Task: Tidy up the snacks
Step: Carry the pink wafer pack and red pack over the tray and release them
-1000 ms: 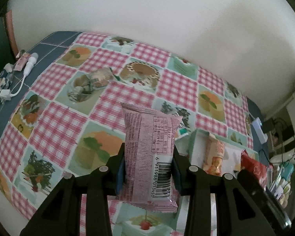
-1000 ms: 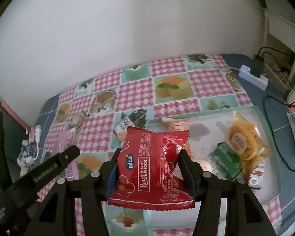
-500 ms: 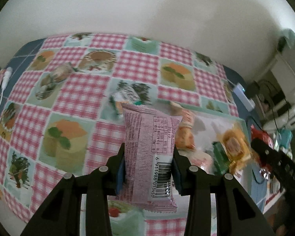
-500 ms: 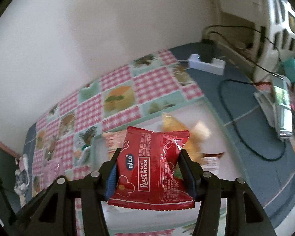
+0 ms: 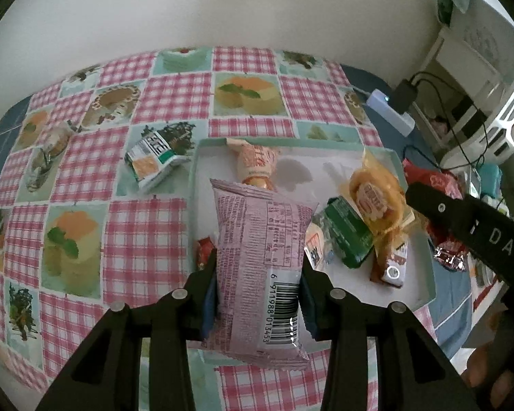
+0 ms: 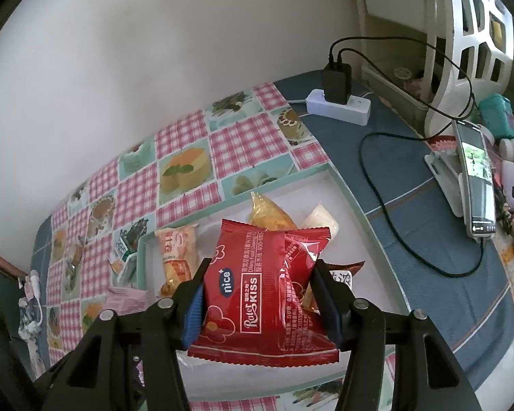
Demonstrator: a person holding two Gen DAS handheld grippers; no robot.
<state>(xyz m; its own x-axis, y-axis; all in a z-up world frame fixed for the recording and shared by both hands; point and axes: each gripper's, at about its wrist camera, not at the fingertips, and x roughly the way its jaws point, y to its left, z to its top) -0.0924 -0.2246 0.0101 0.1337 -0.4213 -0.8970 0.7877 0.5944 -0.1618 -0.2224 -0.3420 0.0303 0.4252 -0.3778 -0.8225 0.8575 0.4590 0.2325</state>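
My left gripper (image 5: 258, 294) is shut on a pink snack packet (image 5: 257, 267) with a barcode, held above the near left part of a shallow mint-rimmed white tray (image 5: 416, 239). My right gripper (image 6: 260, 298) is shut on a red snack packet (image 6: 264, 291), held over the same tray (image 6: 353, 202). In the tray lie an orange packet (image 5: 257, 164), a yellow packet (image 5: 373, 198), a green packet (image 5: 349, 236) and a small brown one (image 5: 392, 267). A white-green packet (image 5: 152, 162) lies on the checked cloth left of the tray. The right gripper's black body (image 5: 469, 229) shows at the left view's right edge.
A clear-wrapped snack (image 5: 46, 157) lies far left on the pink checked tablecloth (image 5: 144, 239). A white power strip (image 6: 339, 106) with a black charger and cables sits behind the tray. A phone on a stand (image 6: 473, 181) and small clutter stand at the right. A wall is close behind.
Both grippers have swung to the right with their packets. The tray, at the right edge of the left view before, now lies under the pink packet; the red packet is over the tray's right part.
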